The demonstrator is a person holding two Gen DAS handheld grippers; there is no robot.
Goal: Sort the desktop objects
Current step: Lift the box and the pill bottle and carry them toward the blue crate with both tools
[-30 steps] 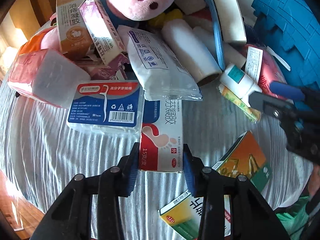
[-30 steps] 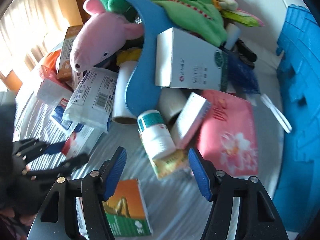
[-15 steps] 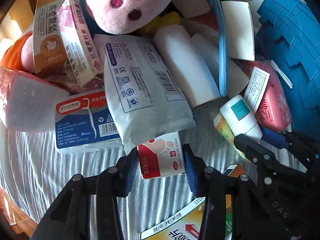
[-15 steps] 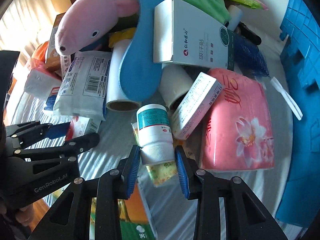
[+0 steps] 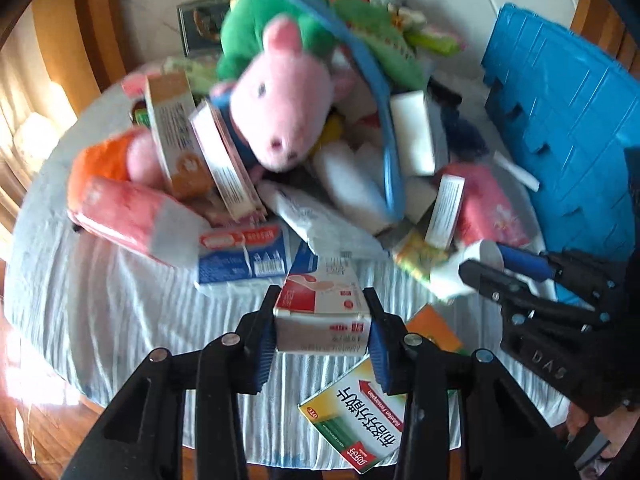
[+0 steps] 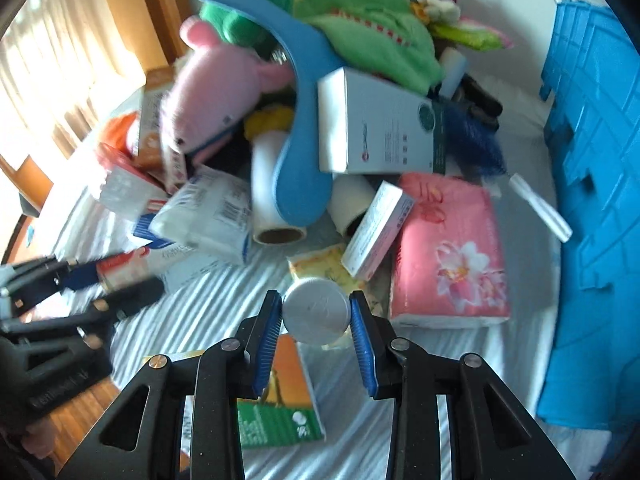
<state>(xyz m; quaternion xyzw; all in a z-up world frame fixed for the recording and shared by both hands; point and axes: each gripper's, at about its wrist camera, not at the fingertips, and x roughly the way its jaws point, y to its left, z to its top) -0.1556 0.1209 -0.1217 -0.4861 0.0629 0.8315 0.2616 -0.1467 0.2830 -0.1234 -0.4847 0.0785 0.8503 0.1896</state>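
On a round table with a white striped cloth lies a heap of boxes, packs and plush toys. My left gripper is shut on a red-and-white medicine box, its jaws closing tighter, and holds it above the cloth. My right gripper is shut on a white bottle, seen cap-on and raised off the table. In the left wrist view the right gripper holds that bottle at the right. In the right wrist view the left gripper with its box is at the left.
A blue plastic crate stands on the right. The heap holds a pink plush pig, a pink tissue pack, a large white box and a blue curved piece. An orange-green box and a yellow-green box lie near the front edge.
The right gripper closed on the white bottle and lifted it. The left gripper rose with the red-and-white box, pulling it out from under the white pack; the heap now looks farther away.
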